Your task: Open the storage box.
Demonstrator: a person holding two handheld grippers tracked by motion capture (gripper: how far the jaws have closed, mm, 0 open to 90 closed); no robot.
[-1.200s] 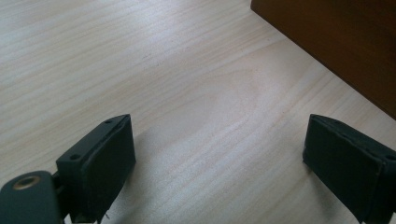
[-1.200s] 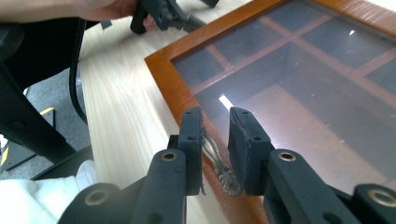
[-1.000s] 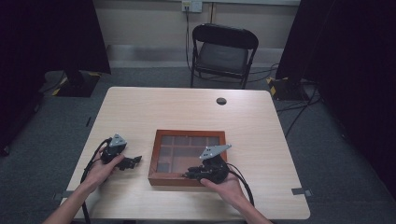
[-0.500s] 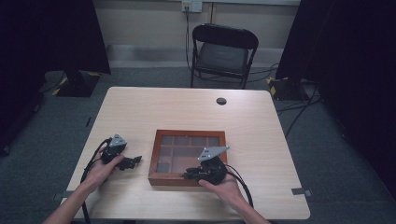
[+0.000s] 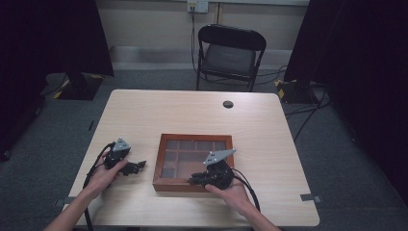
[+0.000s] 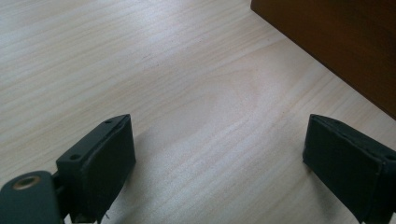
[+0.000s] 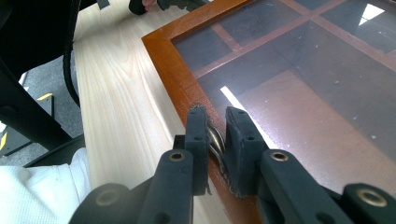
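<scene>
Brown wooden box, glass-paned lid with wooden dividers, shut, flat near front middle of surface. Small metal latch on front rim, pinched. Compartments dimly visible through the glass; contents cannot tell.

Left tool black with a trailing black cable, right tool black with brass-coloured screws, grey three-cornered plates on both, white sleeve.

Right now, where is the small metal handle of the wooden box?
In the right gripper view, the metal handle sits on the near front rim of the wooden box, pinched by the right gripper.
</scene>
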